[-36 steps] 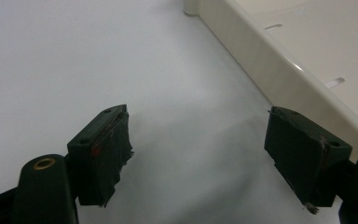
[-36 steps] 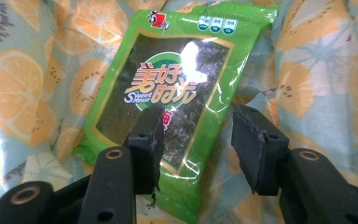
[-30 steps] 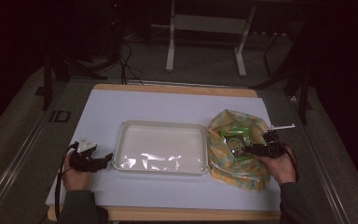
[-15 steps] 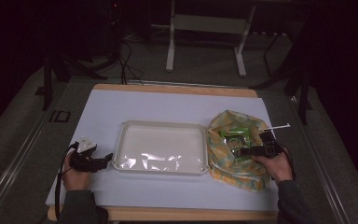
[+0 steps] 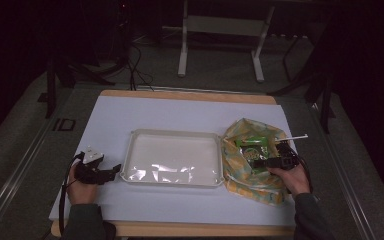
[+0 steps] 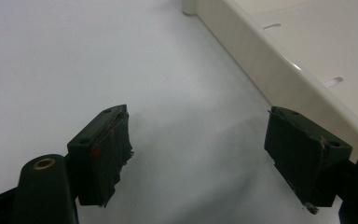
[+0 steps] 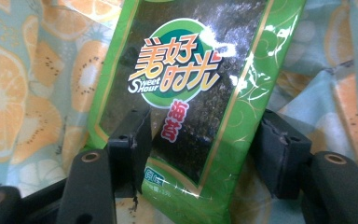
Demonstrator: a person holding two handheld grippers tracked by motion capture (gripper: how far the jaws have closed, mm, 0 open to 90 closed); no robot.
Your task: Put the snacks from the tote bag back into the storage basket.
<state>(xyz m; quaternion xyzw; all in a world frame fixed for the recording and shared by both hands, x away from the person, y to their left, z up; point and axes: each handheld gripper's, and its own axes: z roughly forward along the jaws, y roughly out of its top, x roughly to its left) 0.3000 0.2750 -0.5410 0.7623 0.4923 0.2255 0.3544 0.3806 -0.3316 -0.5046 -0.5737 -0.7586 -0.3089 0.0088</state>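
A green seaweed snack packet (image 5: pixel 252 146) lies in an open bag with an orange and kiwi print (image 5: pixel 240 176) at the table's right. My right gripper (image 5: pixel 257 163) reaches into the bag, open. In the right gripper view its jaws (image 7: pixel 205 144) straddle the packet's (image 7: pixel 186 93) lower end, one on each side, over the bag's cloth (image 7: pixel 23 93). A cream plastic tray (image 5: pixel 172 133) sits empty mid-table. My left gripper (image 5: pixel 115 171) rests just left of the tray, open and holding nothing. The left gripper view has it (image 6: pixel 198 149) above the white table with the tray wall (image 6: pixel 270 60) at the right.
A white sheet (image 5: pixel 180 112) covers the wooden table. A thin white stick (image 5: pixel 295 136) pokes out at the bag's right side. Dark floor, cables and a metal stand (image 5: pixel 220 30) lie beyond the far edge.
My right gripper has slid a little left, deeper into the bag, toward the packet. The left gripper and the tray have stayed put.
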